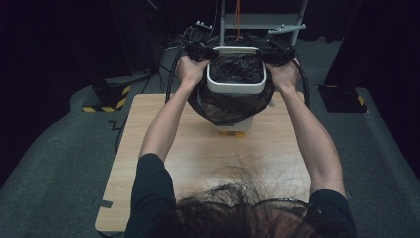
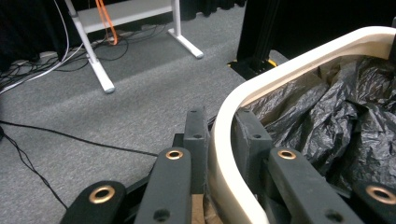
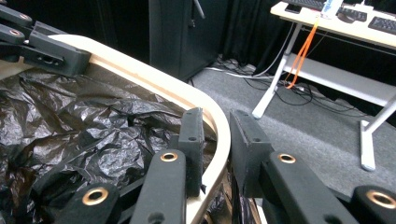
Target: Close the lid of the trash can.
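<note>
Two hand-held grippers hold one thing between them. The left hand-held gripper point(image 2: 212, 140) has its jaws shut on the white rim point(image 2: 299, 63) of the bin, one jaw outside and one inside, and some black bag seems pinched under the inner jaw. The right hand-held gripper point(image 3: 215, 140) sits on the rim across from it the same way, with one jaw inside over the bag point(image 3: 79, 126) and one outside; its outer jaw looks just beside the rim, so I judge it is gripping, but I cannot be fully sure. In the high view the left hand-held gripper point(image 1: 198, 49) and the right hand-held gripper point(image 1: 277, 53) are at the two far corners of the bin point(image 1: 236, 84). The bin stands at the far end of the counter point(image 1: 208, 153), and the bag point(image 1: 228, 106) fills the inside and hangs in a big loose bulge over the near side. The step looks like fitting the bag over the rim. Next, I think both hands need to pull the bag edge down and snug all around, slowly, so the thin bag does not rip and the bin does not tip.
</note>
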{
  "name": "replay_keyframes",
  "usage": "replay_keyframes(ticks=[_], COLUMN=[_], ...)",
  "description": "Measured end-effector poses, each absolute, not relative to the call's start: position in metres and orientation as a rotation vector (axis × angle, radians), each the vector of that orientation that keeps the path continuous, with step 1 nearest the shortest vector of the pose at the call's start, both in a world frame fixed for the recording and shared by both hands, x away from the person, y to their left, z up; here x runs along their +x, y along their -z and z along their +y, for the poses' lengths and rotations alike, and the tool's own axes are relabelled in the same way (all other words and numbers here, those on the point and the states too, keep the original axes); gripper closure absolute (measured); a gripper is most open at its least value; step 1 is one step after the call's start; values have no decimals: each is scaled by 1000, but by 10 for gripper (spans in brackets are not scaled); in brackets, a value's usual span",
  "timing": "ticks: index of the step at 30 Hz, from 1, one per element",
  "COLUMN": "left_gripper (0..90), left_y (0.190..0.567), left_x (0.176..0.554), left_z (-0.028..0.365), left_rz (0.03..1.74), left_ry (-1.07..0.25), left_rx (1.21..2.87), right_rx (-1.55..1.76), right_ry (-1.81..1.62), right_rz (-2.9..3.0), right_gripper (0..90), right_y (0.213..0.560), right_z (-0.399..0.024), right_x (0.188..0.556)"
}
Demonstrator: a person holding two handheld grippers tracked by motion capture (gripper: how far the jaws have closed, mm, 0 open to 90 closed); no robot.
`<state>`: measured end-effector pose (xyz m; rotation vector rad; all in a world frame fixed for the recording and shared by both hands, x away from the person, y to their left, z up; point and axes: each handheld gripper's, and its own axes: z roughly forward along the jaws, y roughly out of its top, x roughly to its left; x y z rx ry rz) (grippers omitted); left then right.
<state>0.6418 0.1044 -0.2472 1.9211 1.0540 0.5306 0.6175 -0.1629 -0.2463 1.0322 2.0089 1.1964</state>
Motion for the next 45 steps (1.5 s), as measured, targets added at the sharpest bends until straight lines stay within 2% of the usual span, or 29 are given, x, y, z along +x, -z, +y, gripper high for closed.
replay_keyframes(ticks=[4, 5, 8, 10, 14, 17, 21, 31, 33, 36, 45], left_gripper=[699, 595, 589, 595, 675, 695, 776, 775, 729, 719, 759], left_y=[248, 249, 250, 249, 251, 250, 248, 252, 252, 253, 252], left_x=[639, 636, 632, 629, 625, 624, 622, 622, 618, 612, 605], left_z=[107, 111, 115, 120, 124, 125, 130, 132, 136, 139, 140], left_rz=[1065, 1068, 1055, 1036, 1029, 1042, 1037, 1045, 1052, 1041, 1020], left_ry=[-555, -558, -537, -504, -460, -460, -468, -449, -432, -433, -410], left_rx=[1898, 1867, 1838, 1821, 1793, 1793, 1770, 1749, 1740, 1732, 1737], right_rx=[1043, 1042, 1042, 1047, 1041, 1040, 1020, 1048, 1051, 1059, 1069], right_ry=[-1220, -1238, -1253, -1275, -1259, -1260, -1222, -1223, -1234, -1266, -1240], right_rz=[2016, 2017, 2010, 2007, 2021, 2013, 2012, 2019, 2023, 2022, 2040], right_gripper=[746, 715, 698, 701, 727, 739, 750, 748, 704, 700, 721], right_y=[244, 246, 246, 245, 246, 246, 246, 250, 250, 248, 249], right_z=[-165, -166, -168, -170, -170, -168, -163, -163, -164, -168, -171], right_x=[617, 616, 615, 614, 615, 615, 614, 614, 612, 610, 607])
